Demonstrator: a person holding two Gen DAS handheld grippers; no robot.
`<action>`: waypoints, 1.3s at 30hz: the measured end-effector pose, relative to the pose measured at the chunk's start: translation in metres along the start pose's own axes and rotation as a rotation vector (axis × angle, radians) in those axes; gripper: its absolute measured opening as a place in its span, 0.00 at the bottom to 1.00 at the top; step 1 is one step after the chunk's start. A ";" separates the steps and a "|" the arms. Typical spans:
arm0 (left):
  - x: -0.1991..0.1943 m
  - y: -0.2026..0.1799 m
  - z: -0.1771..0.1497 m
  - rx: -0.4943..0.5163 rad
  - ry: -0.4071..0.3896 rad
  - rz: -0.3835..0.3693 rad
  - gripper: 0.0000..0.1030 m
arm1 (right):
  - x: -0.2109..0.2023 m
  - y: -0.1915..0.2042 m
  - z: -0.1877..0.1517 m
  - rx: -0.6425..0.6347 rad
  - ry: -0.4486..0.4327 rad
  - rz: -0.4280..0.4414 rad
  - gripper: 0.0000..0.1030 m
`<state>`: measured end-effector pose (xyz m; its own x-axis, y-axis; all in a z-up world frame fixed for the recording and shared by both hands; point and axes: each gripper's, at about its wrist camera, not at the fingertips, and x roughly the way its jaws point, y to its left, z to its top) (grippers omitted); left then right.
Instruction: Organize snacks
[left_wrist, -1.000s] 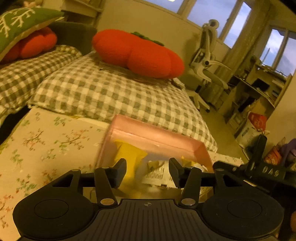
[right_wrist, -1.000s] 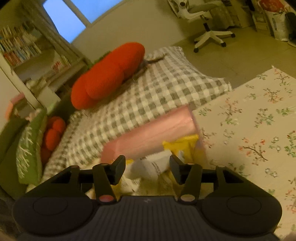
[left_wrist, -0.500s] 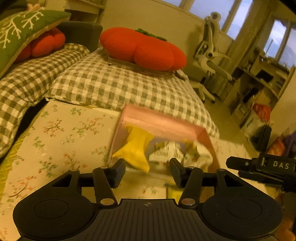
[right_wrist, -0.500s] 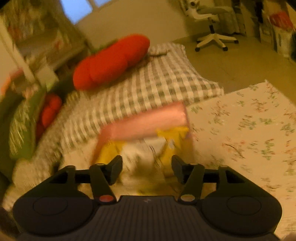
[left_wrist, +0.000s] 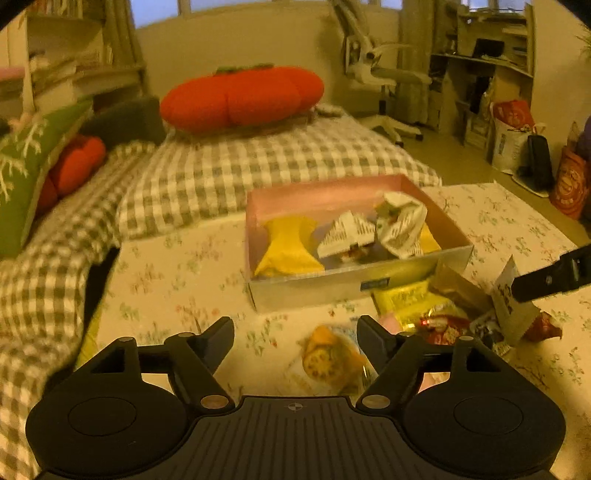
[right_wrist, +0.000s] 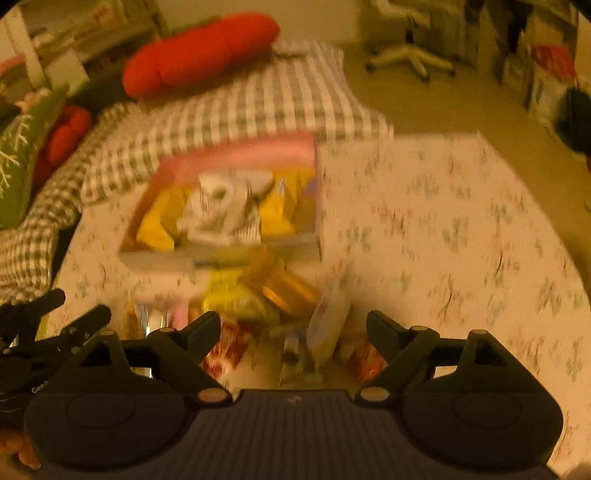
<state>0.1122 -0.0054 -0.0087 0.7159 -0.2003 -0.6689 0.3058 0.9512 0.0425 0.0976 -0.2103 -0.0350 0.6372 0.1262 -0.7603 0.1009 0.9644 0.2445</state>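
Observation:
A pink-lined box (left_wrist: 424, 267) sits on the floral cloth (left_wrist: 173, 273) and holds yellow packets (left_wrist: 290, 243) and white printed wrappers (left_wrist: 399, 225). Loose snacks lie in front of it: a yellow packet (left_wrist: 406, 301), a brown bar (left_wrist: 461, 288), red wrappers (left_wrist: 443, 330) and an orange cookie pack (left_wrist: 330, 360). My left gripper (left_wrist: 295, 332) is open and empty above the cookie pack. My right gripper (right_wrist: 293, 328) is open and empty over the snack pile (right_wrist: 273, 299), the box (right_wrist: 229, 254) beyond it. The right wrist view is blurred.
A grey checked mattress (left_wrist: 266, 166) with a red pumpkin cushion (left_wrist: 240, 98) lies behind the box. A green cushion (left_wrist: 22, 166) is at the left. An office chair (left_wrist: 384, 81), shelves and bags (left_wrist: 513, 136) stand at the right.
Both grippers have pulled back from the box and tilted down. The loose snack pile in front of the box has come into view under them. Both stay open.

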 end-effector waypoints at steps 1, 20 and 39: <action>0.001 0.002 -0.001 -0.018 0.013 -0.011 0.72 | -0.001 0.002 0.000 0.007 -0.005 0.003 0.81; 0.042 -0.004 -0.025 0.223 0.103 -0.068 0.76 | 0.028 0.018 -0.008 0.048 0.095 0.071 0.80; 0.072 -0.003 -0.025 0.202 0.135 -0.128 0.41 | 0.035 0.025 -0.003 0.034 0.093 0.104 0.72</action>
<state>0.1470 -0.0165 -0.0756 0.5770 -0.2700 -0.7708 0.5171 0.8513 0.0890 0.1200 -0.1808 -0.0576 0.5719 0.2474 -0.7821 0.0648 0.9368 0.3438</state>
